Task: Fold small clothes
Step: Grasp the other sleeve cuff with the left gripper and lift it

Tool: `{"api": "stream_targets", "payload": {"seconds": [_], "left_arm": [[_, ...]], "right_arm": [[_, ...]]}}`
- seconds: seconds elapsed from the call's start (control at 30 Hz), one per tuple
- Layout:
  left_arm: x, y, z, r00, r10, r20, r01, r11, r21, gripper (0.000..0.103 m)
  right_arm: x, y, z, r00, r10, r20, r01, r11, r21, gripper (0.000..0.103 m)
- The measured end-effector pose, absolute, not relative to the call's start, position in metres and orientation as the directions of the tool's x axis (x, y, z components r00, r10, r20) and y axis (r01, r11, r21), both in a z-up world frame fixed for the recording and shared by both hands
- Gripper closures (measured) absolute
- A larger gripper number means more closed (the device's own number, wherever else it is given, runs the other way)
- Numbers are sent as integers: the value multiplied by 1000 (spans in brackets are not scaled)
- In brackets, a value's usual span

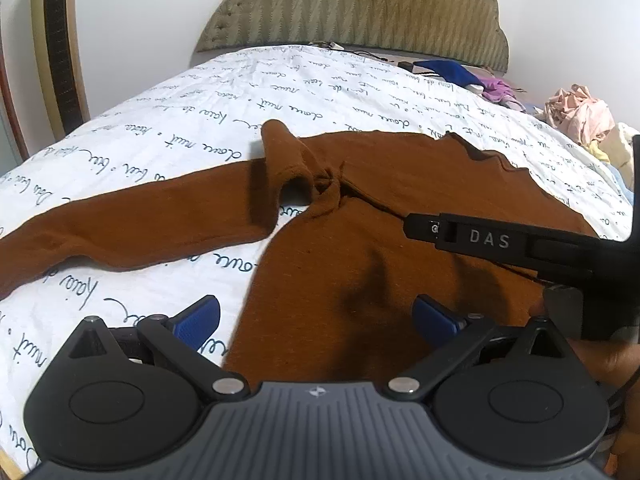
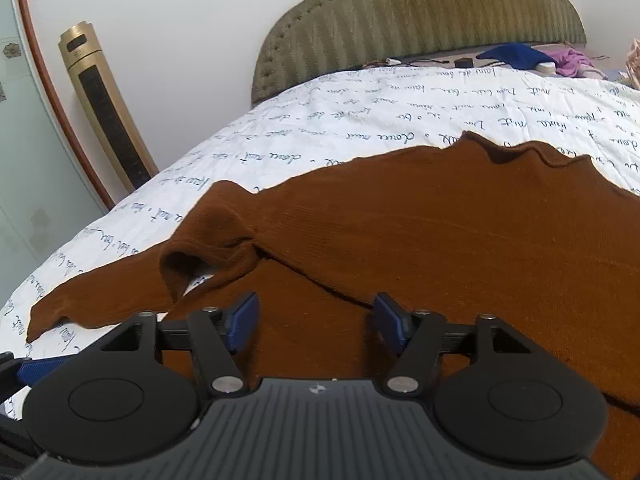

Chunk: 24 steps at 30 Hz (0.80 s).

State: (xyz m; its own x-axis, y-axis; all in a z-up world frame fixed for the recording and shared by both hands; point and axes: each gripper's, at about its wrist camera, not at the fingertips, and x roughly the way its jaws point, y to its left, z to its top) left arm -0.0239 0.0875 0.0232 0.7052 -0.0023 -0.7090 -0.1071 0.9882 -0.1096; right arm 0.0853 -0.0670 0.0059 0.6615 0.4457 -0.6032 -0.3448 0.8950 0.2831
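Note:
A brown long-sleeved top (image 1: 420,208) lies spread on the white quilt with blue script (image 1: 168,128). Its left sleeve (image 1: 132,228) stretches out to the left, bunched and raised near the shoulder. My left gripper (image 1: 316,320) is open and empty, just above the top's lower left edge. My right gripper (image 2: 316,324) is open and empty over the top's body (image 2: 460,232), near a crease below the sleeve (image 2: 120,288). The right gripper's black finger marked DAS (image 1: 492,238) shows in the left wrist view, over the top.
A padded green headboard (image 2: 420,16) stands at the far end. Blue and purple clothes (image 1: 472,78) and a pink crumpled pile (image 1: 580,112) lie at the far right. A gold tower fan (image 2: 106,108) stands left of the bed.

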Motion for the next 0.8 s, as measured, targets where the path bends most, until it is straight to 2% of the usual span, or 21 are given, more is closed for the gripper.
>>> {"api": "stream_targets", "payload": {"seconds": [0.57,0.7,0.8], "left_arm": [[-39,101,32,721,7,-693,-134,983,-129,0],[-49,125,38,725,40,-688,-199,968,-153,0],[-58,154,41,716,86,-693,-292,938,-185,0]], "right_arm": [[76,-70,2,660,449,-603,-325,894,310,33],[72,-57,5,663,455,-595,-372,889,265,33],[67,-36,7,672,456,-584,-448,878,170,33]]}}
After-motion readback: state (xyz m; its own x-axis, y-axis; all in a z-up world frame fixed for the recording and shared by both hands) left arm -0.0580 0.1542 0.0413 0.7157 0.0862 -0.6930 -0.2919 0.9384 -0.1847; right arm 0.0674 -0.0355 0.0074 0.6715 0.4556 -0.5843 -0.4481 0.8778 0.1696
